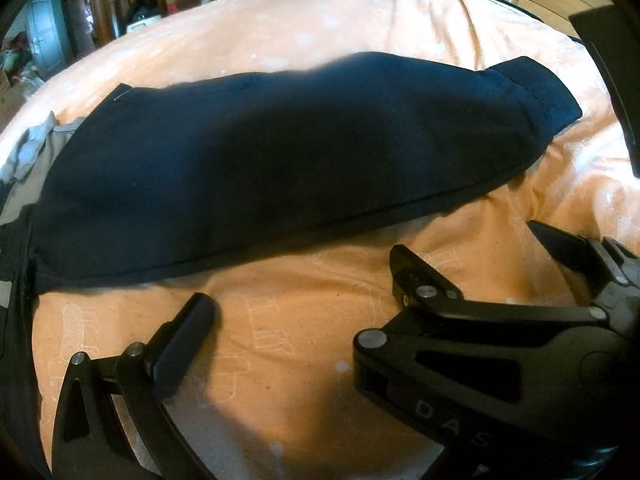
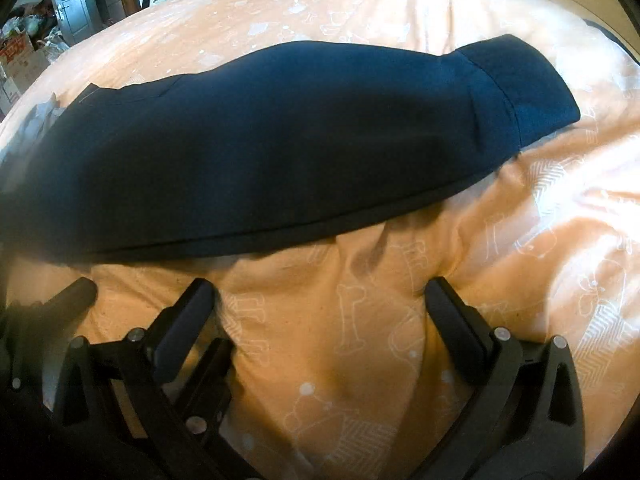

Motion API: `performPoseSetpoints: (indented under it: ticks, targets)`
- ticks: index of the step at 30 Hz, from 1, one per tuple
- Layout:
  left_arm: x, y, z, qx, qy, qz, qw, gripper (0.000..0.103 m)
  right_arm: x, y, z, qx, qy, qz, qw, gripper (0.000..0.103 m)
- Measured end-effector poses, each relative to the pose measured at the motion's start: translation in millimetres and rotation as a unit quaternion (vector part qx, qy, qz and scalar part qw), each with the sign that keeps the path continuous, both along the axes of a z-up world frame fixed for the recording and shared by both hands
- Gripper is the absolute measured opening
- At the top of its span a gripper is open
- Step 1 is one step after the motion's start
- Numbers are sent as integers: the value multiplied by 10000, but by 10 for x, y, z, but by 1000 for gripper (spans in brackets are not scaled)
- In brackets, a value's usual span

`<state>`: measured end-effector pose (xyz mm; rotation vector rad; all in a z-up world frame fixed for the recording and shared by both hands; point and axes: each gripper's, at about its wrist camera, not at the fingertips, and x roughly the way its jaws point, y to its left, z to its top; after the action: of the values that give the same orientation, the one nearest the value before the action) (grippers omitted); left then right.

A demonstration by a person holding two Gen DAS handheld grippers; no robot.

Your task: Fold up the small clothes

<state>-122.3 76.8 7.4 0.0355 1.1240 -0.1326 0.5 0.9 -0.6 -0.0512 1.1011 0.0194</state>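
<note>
A dark navy garment (image 1: 280,168) (image 2: 280,140) lies folded in a long band across an orange printed bedsheet (image 1: 300,340) (image 2: 360,320), its stitched hem at the right end. My left gripper (image 1: 320,304) hovers over bare sheet just short of the garment's near edge. Its left finger (image 1: 188,320) stands wide and its right finger is hidden behind the right gripper (image 1: 468,240), which crosses in from the right. In the right wrist view my right gripper (image 2: 320,288) is open over a wrinkle in the sheet, holding nothing. A left-gripper finger (image 2: 80,292) shows at the left.
A grey cloth (image 1: 32,152) pokes out by the garment's left end, next to a dark item with grey stripes (image 1: 12,280). Beyond the bed's far edge are a grey door (image 2: 70,4), a cardboard box (image 2: 16,60) and cluttered wooden furniture (image 1: 104,0).
</note>
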Motion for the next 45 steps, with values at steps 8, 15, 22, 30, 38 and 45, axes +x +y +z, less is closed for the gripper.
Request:
performPoseSetpoints:
  ticks: [8, 15, 22, 30, 38, 45]
  targets:
    - [0, 1, 0, -6, -17, 0, 10000, 103, -1, 2, 0, 3, -12, 0, 10000, 103]
    - [-3, 1, 0, -9, -27, 0, 10000, 103, -1, 0, 0, 6, -20, 0, 10000, 103]
    - [-13, 6, -7, -18, -40, 2, 10000, 103, -1, 0, 1, 6, -22, -1, 10000, 103]
    - [-20, -28, -31, 49, -96, -21, 9999, 103, 19, -3, 7, 12, -8, -44, 10000, 103]
    - [135, 90, 43, -291, 544, -855, 9944, 103, 17, -24, 43, 181, -44, -181, 9997, 103]
    - [-66, 801, 619, -1055, 606, -1928, 9737, 100, 11, 66, 12, -195, -115, -92, 9997, 103]
